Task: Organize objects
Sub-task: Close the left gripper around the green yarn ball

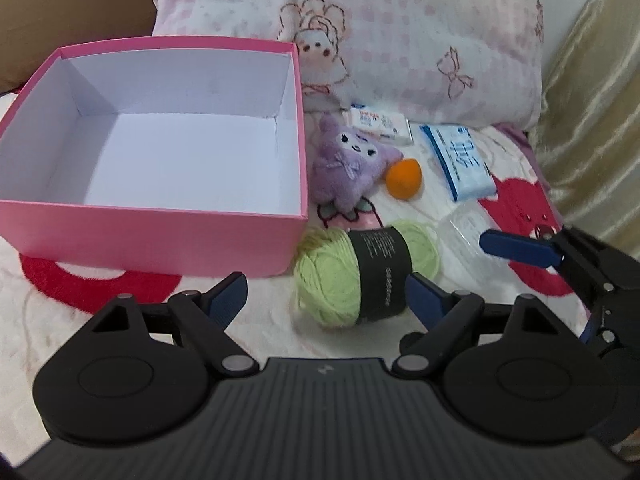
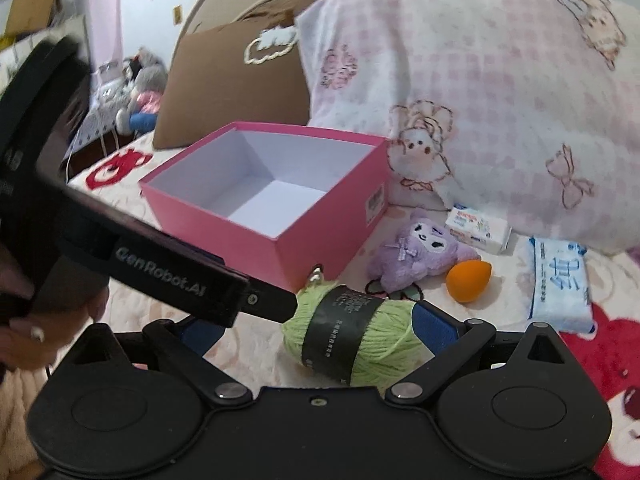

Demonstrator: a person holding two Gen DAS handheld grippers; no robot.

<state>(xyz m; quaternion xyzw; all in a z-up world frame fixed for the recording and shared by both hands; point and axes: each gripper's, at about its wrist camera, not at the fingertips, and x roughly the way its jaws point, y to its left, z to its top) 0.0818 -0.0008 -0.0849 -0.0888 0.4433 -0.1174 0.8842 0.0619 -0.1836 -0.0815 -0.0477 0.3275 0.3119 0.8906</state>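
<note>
A pale green yarn ball (image 1: 352, 276) with a black label lies on the bed cover, just right of the front corner of an empty pink box (image 1: 152, 236) with a white inside. My left gripper (image 1: 326, 294) hovers open over the yarn, its right finger (image 1: 424, 296) overlapping the label. In the right wrist view the yarn ball (image 2: 360, 336) shows between the wide-open fingers of my right gripper (image 2: 316, 328). The left gripper's black housing (image 2: 180, 280) crosses in front and hides part of the right gripper's left finger. The left wrist view shows a right gripper finger (image 1: 520, 248) to the right of the yarn, apart from it.
Right of the pink box (image 2: 320, 256) lie a purple plush toy (image 1: 352, 164), an orange egg-shaped sponge (image 1: 404, 180), a white tissue pack (image 1: 384, 122), a blue wipes pack (image 1: 460, 160) and a clear plastic case (image 1: 464, 236). A pink checked pillow (image 1: 400, 40) stands behind. A hand (image 2: 24, 332) holds the left gripper.
</note>
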